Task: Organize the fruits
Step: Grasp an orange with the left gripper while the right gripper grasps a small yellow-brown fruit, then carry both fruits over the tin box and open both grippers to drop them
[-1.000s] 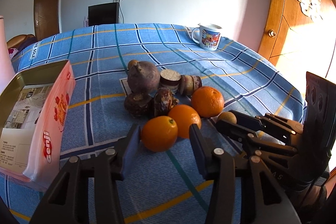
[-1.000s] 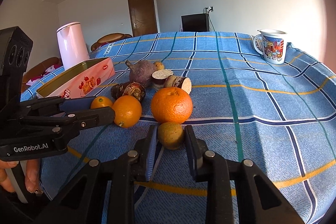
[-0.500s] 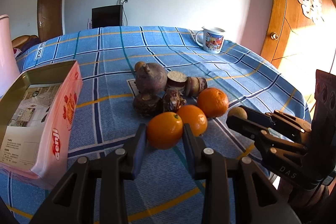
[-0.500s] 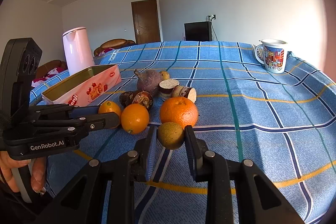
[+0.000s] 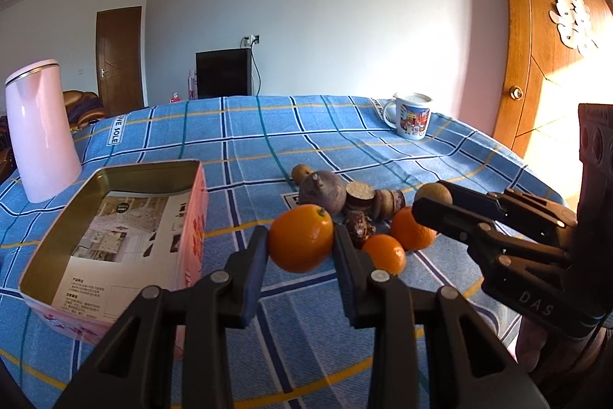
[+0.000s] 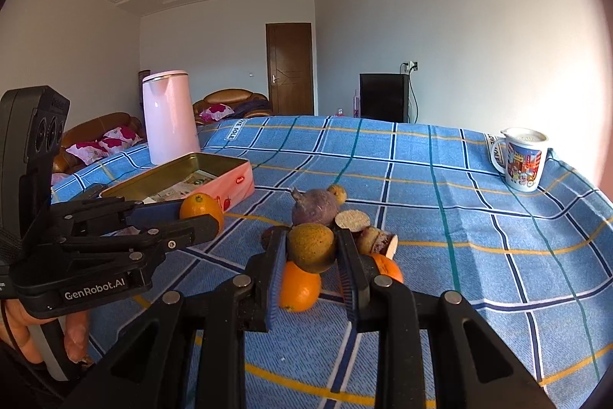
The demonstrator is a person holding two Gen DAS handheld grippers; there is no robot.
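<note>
Moved: both fruits rose off the table (image 5: 383,148).
Left tool (image 5: 300,243): clamped an orange (image 5: 300,238), right of the tin (image 5: 115,229).
Right tool (image 6: 312,250): clamped a brownish fruit (image 6: 312,247), right of the tin.

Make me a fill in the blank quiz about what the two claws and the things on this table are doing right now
1. The left claw is shut on an ____.
2. The right claw holds a round ____-brown fruit.
3. The tin box beside the fruit pile has its lid ____.
4. The mug stands near the table's far ____ corner in the right wrist view.

Missing words: orange; greenish; off; right
</note>
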